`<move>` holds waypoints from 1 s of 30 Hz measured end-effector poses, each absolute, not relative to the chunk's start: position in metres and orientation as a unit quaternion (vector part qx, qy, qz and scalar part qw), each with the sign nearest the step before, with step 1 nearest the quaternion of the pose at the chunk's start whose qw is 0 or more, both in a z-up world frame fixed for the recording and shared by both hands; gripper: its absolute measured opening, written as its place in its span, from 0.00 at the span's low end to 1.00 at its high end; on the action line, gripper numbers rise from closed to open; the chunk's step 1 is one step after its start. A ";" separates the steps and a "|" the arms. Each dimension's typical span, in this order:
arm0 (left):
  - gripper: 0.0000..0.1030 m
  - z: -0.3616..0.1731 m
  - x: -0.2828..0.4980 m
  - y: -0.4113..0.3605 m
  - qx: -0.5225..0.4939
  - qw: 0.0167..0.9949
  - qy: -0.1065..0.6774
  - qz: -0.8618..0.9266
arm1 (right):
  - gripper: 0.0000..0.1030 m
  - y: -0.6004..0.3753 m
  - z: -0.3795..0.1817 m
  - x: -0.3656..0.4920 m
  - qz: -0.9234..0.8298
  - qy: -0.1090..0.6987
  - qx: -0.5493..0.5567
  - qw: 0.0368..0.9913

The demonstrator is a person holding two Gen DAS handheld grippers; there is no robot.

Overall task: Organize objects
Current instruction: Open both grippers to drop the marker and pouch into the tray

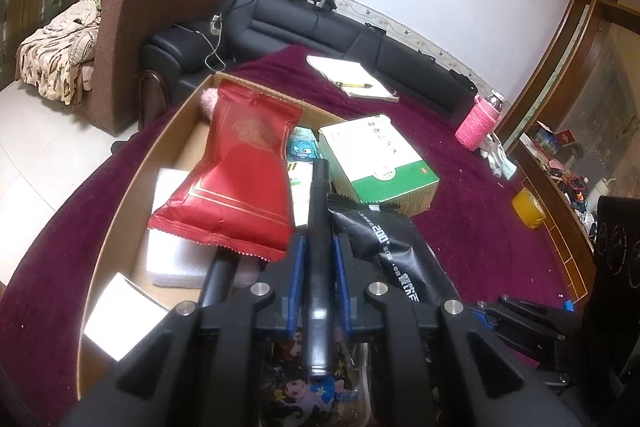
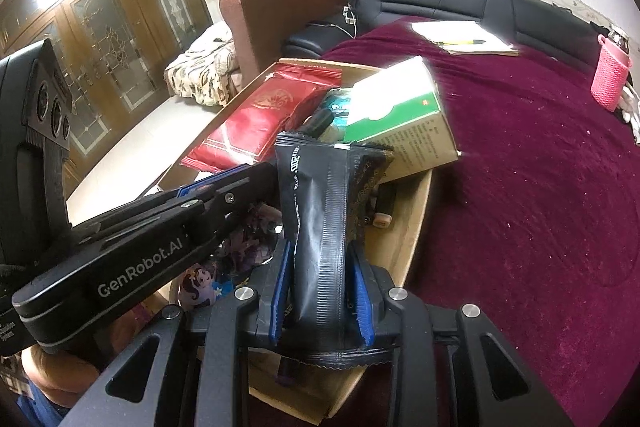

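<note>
My left gripper (image 1: pixel 319 247) is shut on a black cylindrical stick (image 1: pixel 320 227), held over the cardboard box (image 1: pixel 120 211). My right gripper (image 2: pixel 320 259) is shut on a black foil packet (image 2: pixel 324 227), also above the box (image 2: pixel 416 231); the packet also shows in the left wrist view (image 1: pixel 384 247). In the box lie a red packet (image 1: pixel 236 183), a green-and-white carton (image 1: pixel 380 159), white foam blocks (image 1: pixel 176 259) and a blue cartoon item (image 1: pixel 302 147). The left gripper's body (image 2: pixel 140 235) crosses the right wrist view.
The box sits on a dark red tablecloth (image 1: pixel 480 227). A notebook with a pen (image 1: pixel 352 79), a pink-sleeved bottle (image 1: pixel 478 123) and a yellow tape roll (image 1: pixel 528 207) are on the cloth. A black sofa (image 1: pixel 320 23) stands behind.
</note>
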State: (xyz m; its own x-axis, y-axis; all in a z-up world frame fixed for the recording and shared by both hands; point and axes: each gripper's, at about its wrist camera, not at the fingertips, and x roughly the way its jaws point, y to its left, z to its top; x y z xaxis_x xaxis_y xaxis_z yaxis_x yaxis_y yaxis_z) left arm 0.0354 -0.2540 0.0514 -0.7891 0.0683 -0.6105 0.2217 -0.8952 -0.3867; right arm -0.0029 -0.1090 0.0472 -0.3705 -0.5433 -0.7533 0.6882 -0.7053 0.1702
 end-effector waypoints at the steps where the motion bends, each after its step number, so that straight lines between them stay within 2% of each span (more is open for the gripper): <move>1: 0.14 0.052 0.036 -0.254 0.321 0.042 0.224 -0.919 | 0.32 -0.109 0.047 -0.003 -0.823 0.087 0.419 0.374; 4: 0.17 0.052 0.038 -0.253 0.322 0.040 0.222 -0.919 | 0.38 -0.109 0.047 -0.001 -0.820 0.089 0.424 0.375; 6: 0.30 0.052 0.038 -0.253 0.321 0.041 0.223 -0.919 | 0.45 -0.109 0.047 0.001 -0.819 0.093 0.424 0.374; 8: 0.37 0.054 0.042 -0.253 0.316 0.041 0.225 -0.921 | 0.51 -0.109 0.049 0.004 -0.822 0.098 0.419 0.374; 14: 0.38 0.062 0.052 -0.248 0.308 0.040 0.219 -0.925 | 0.60 -0.103 0.055 0.015 -0.823 0.106 0.414 0.375; 19: 0.44 0.069 0.064 -0.244 0.296 0.052 0.205 -0.932 | 0.66 -0.088 0.063 0.022 -0.830 0.099 0.402 0.375; 20: 0.46 0.071 0.066 -0.242 0.292 0.056 0.200 -0.934 | 0.68 -0.084 0.066 0.024 -0.833 0.098 0.397 0.373; 22: 0.51 0.074 0.071 -0.239 0.286 0.065 0.192 -0.937 | 0.79 -0.075 0.071 0.027 -0.843 0.098 0.385 0.364; 25: 0.59 0.080 0.081 -0.231 0.267 0.086 0.169 -0.945 | 0.90 -0.066 0.077 0.031 -0.855 0.097 0.367 0.352; 27: 0.66 0.082 0.086 -0.225 0.260 0.094 0.153 -0.949 | 0.91 -0.060 0.079 0.031 -0.861 0.093 0.361 0.347; 30: 0.71 0.085 0.092 -0.217 0.252 0.104 0.138 -0.952 | 0.92 -0.056 0.078 0.030 -0.864 0.092 0.361 0.340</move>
